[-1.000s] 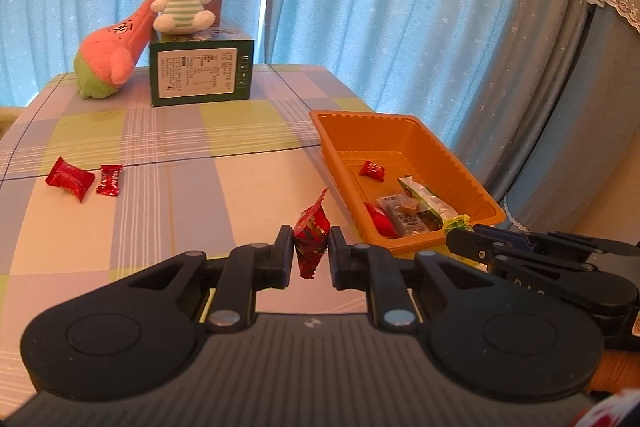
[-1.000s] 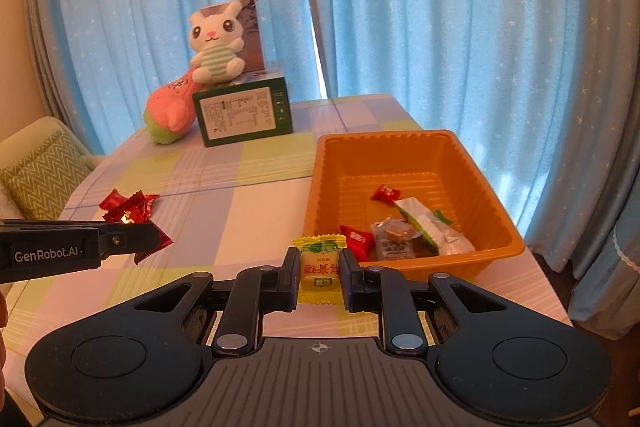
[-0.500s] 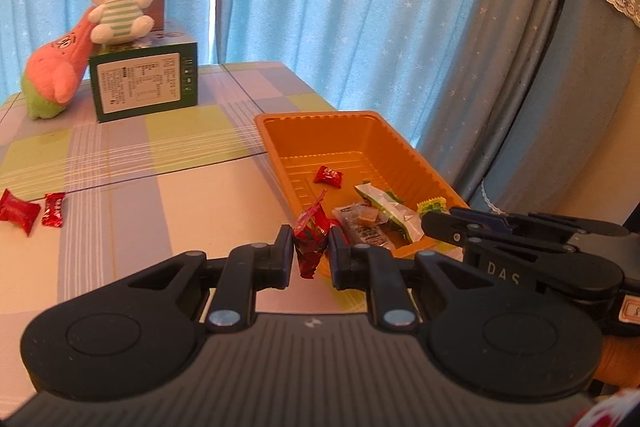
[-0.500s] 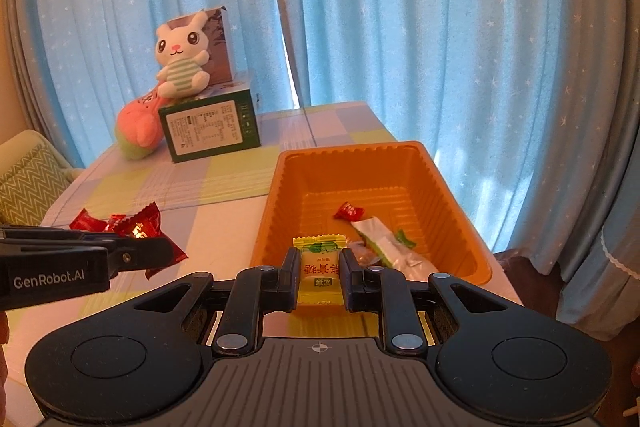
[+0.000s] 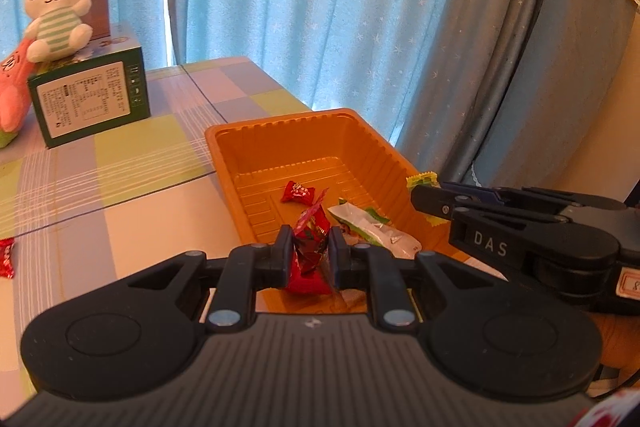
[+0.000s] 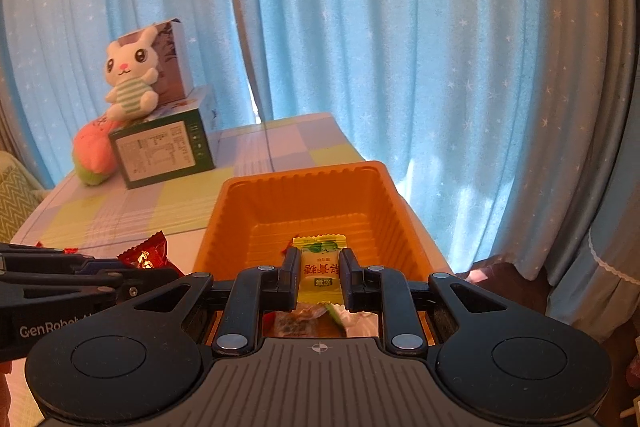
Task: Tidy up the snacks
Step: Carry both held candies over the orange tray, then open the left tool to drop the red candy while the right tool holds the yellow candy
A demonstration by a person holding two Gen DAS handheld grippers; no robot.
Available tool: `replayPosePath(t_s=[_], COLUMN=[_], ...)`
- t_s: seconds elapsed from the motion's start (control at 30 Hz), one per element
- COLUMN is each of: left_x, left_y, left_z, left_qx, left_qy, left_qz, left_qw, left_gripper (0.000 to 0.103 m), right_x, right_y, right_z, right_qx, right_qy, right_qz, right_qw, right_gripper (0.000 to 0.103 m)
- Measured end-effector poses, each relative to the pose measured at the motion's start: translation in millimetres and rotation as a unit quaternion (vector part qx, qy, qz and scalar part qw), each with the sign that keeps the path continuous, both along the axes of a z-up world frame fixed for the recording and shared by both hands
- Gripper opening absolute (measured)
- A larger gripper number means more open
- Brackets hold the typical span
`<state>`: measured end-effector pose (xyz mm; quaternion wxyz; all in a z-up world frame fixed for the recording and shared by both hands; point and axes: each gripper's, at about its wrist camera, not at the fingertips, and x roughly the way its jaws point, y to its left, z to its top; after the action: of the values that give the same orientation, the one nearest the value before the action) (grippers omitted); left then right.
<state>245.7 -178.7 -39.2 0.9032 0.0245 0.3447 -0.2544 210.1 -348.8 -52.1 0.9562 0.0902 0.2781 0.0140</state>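
My left gripper (image 5: 309, 247) is shut on a red foil candy (image 5: 310, 237), held over the near end of the orange tray (image 5: 280, 143). My right gripper (image 6: 319, 269) is shut on a yellow candy (image 6: 320, 267) with a green leaf print, above the same orange tray (image 6: 304, 187). In the left wrist view the right gripper (image 5: 420, 197) reaches in from the right with the yellow candy (image 5: 421, 181) at its tip. In the right wrist view the left gripper's red candy (image 6: 148, 253) shows at the left. Inside the tray lie a red candy (image 5: 298, 191) and a white-green packet (image 5: 372, 227).
A checked tablecloth (image 5: 120, 187) covers the table. A green box (image 5: 90, 99) with a white bunny plush (image 5: 56, 23) on top and a pink plush (image 6: 94, 151) stand at the far end. Another red candy (image 5: 6, 257) lies at the left. Blue curtains (image 6: 360, 27) hang behind.
Both grippers have moved toward the orange tray with their candies and now hang over it. The loose red candies on the table have slid out toward the left edge of view.
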Motion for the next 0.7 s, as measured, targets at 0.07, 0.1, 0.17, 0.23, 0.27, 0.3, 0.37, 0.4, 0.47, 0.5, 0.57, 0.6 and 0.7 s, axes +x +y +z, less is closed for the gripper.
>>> replayPosePath(t_s=[0.07,0.1,0.17,0.23,0.27,0.3,0.37,0.4,0.47,0.5,0.57,0.6,0.7], left_x=[7,11,19,25,29,32,38,41,46,48,53,55,61], left_y=[-6,-8,-13,-16,-18,-19,-20,-21,-23,-24,-25,-26,-27], left_z=[-2,-4,-7,-10,-12,-14,-19,-20,-24,-25,-28,-29,-32], left_qx=[0.002,0.002,0.001,0.001,0.001,0.001,-0.001,-0.001,-0.001,-0.001,-0.002,-0.002,-0.008], left_qy=[0.001,0.002,0.005,0.009,0.009,0.011,0.017,0.018,0.021,0.023,0.025,0.025,0.029], left_qz=[-0.004,-0.005,-0.007,-0.009,-0.009,-0.009,-0.008,-0.008,-0.008,-0.008,-0.007,-0.007,0.0], left_qw=[1.0,1.0,1.0,0.9999,0.9999,0.9999,0.9998,0.9998,0.9997,0.9997,0.9997,0.9997,0.9995], left_gripper=[0.016,0.016,0.016,0.016,0.016,0.016,0.016,0.016,0.016,0.016,0.016,0.016,0.023], right_x=[6,10,16,21,25,28,33,35,40,43,46,47,49], right_y=[-3,-5,-7,-8,-8,-8,-9,-10,-9,-9,-9,-10,-12], right_z=[-4,-6,-10,-14,-16,-17,-19,-20,-22,-24,-27,-29,-31], right_qx=[0.004,0.006,0.009,0.01,0.01,0.011,0.012,0.012,0.011,0.011,0.009,0.009,0.011], right_qy=[0.001,0.002,0.005,0.008,0.009,0.011,0.012,0.013,0.016,0.018,0.021,0.023,0.028], right_qz=[-0.004,-0.005,-0.004,-0.004,-0.003,-0.002,-0.001,0.0,0.001,0.002,0.002,0.001,-0.002], right_qw=[1.0,1.0,1.0,1.0,1.0,1.0,1.0,1.0,1.0,1.0,1.0,1.0,1.0], right_gripper=[0.021,0.021,0.021,0.021,0.021,0.021,0.021,0.021,0.021,0.021,0.021,0.021,0.021])
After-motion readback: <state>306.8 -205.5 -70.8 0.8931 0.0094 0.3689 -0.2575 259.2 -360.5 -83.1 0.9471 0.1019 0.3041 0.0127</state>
